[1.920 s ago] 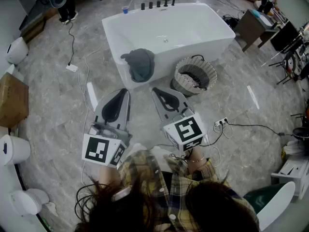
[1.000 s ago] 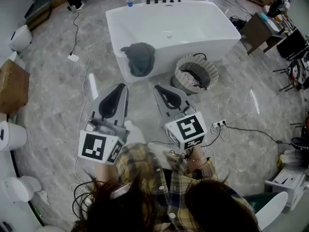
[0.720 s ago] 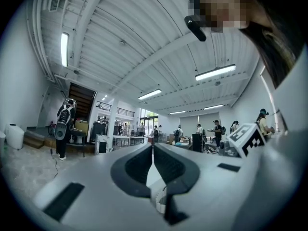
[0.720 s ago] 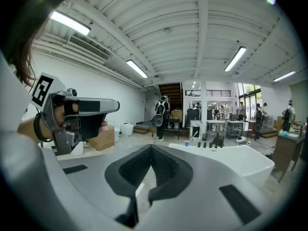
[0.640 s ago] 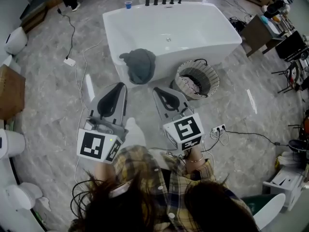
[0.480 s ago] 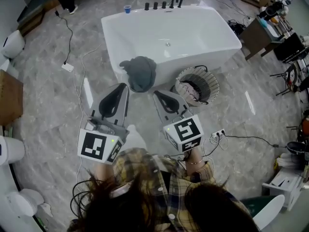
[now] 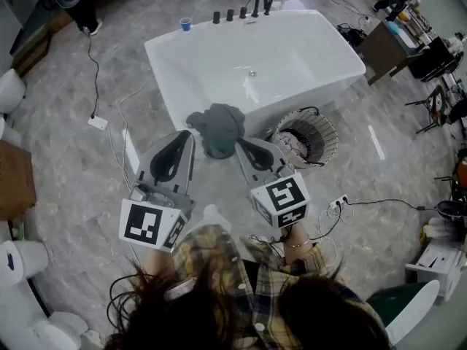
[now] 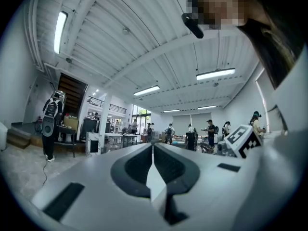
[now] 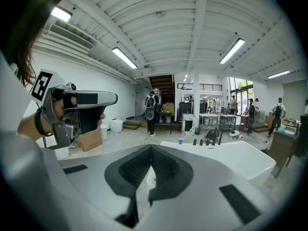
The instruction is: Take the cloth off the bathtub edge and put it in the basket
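The cloth (image 7: 217, 128) hangs over the tub's (image 7: 162, 64) near rim, with the basket (image 7: 322, 150) just right of it on the floor. My left gripper (image 7: 187, 135) and right gripper (image 7: 241, 144) point toward it, both pressed together and empty.

Glossy smooth bathtub (image 7: 292, 57); matt soft cloth (image 7: 219, 128); woven basket (image 7: 329, 133); polished marbled floor (image 7: 73, 173).

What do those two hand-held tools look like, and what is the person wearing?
The left gripper and right gripper are pale grey shells with a black teardrop-shaped hollow on top. Each carries a cube of black-and-white square markers at the back. The person wears a yellow plaid shirt and a thin bracelet.
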Tool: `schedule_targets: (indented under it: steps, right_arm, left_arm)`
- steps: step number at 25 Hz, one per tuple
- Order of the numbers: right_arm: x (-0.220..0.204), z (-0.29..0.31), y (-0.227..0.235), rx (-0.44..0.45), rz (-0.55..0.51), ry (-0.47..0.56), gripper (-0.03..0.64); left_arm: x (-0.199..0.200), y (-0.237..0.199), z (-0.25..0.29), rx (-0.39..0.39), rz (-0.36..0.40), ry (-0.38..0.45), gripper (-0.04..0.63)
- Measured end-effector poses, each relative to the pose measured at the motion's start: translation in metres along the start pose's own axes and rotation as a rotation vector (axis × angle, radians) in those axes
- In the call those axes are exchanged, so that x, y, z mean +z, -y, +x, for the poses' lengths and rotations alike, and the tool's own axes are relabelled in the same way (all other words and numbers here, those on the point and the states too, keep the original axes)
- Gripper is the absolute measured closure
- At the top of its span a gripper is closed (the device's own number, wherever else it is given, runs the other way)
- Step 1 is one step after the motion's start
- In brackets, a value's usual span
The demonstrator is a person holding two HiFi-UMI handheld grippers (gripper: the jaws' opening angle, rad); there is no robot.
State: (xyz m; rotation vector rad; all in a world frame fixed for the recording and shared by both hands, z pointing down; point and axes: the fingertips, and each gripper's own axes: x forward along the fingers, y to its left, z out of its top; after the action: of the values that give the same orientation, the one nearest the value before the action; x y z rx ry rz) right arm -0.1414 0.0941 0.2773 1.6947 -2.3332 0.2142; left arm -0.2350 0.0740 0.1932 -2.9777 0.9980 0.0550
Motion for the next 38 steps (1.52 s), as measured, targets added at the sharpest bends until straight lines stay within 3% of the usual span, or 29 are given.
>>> schedule_targets:
  steps: [5,16,26,38]
  right_arm:
    - [-0.002,0.026,-0.001,-0.028,0.014,-0.023,0.601]
    - [-0.03,0.047,0.03,-0.064,0.061,-0.096,0.601]
    - [-0.012,0.117,0.083,0.031,0.022,-0.106,0.601]
    - [0.035,0.181,0.174,0.141,-0.069,-0.068,0.601]
  left_arm:
    - [-0.01,-0.03,0.011,-0.018,-0.028,-0.009,0.577]
    - [-0.041,-0.052,0.043,-0.034,-0.079,-0.069,0.577]
    - [-0.038,-0.1,0.107,0.066,-0.078,-0.057,0.576]
    - [-0.02,-0.122,0.215,0.166,-0.052,-0.007,0.575]
